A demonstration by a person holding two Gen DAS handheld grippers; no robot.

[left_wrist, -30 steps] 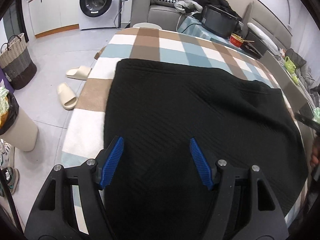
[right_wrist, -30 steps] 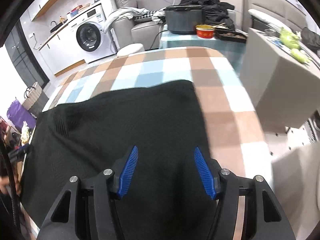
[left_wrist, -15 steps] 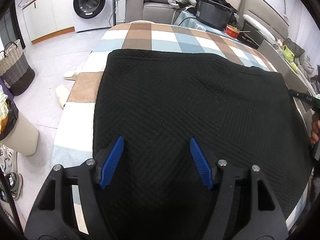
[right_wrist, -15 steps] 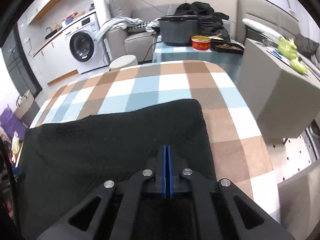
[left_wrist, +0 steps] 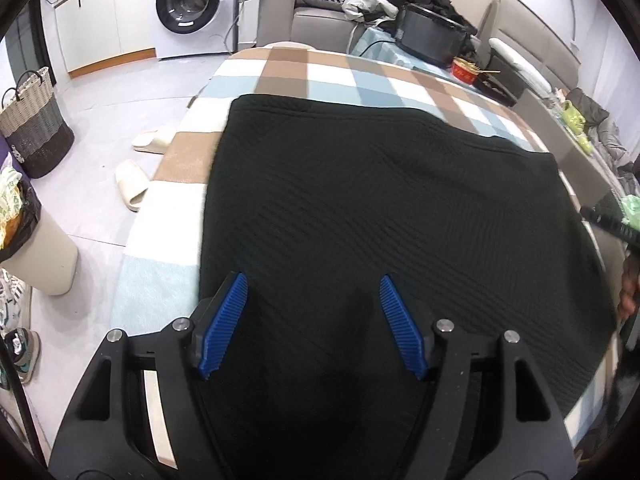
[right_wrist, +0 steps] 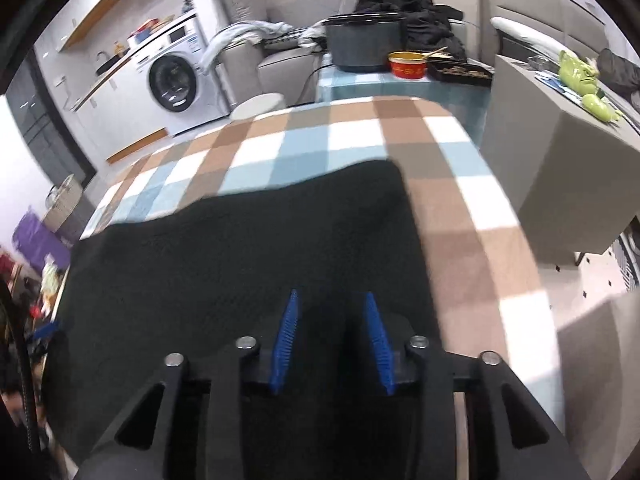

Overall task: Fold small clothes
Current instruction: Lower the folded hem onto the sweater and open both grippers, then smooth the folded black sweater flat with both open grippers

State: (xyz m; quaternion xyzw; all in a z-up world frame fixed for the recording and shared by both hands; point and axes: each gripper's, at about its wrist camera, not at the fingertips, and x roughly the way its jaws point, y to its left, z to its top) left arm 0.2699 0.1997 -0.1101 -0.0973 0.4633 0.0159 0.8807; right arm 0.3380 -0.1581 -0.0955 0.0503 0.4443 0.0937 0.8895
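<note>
Table (left_wrist: 280, 76): a checked brown, blue and white cloth is being carried, and the work is being done on it.
Black garment (left_wrist: 380, 216): it is lying spread flat on the table, its long axis running left to right across both views, the near hem passing under both grippers.
Left gripper (left_wrist: 312, 322): it is being held over the near left part of the garment, blue fingers spread wide, nothing between them.
Right gripper (right_wrist: 332, 340): it is being held over the near right part, jaws partly parted; whether cloth is being pinched is hard to judge, the frame being blurred.
Nearer arm: neither; each is being kept above its own end.
Obstacles: nothing is lying on the garment; the grey cabinet (right_wrist: 560, 184) is standing just beside the table's right edge.
</note>
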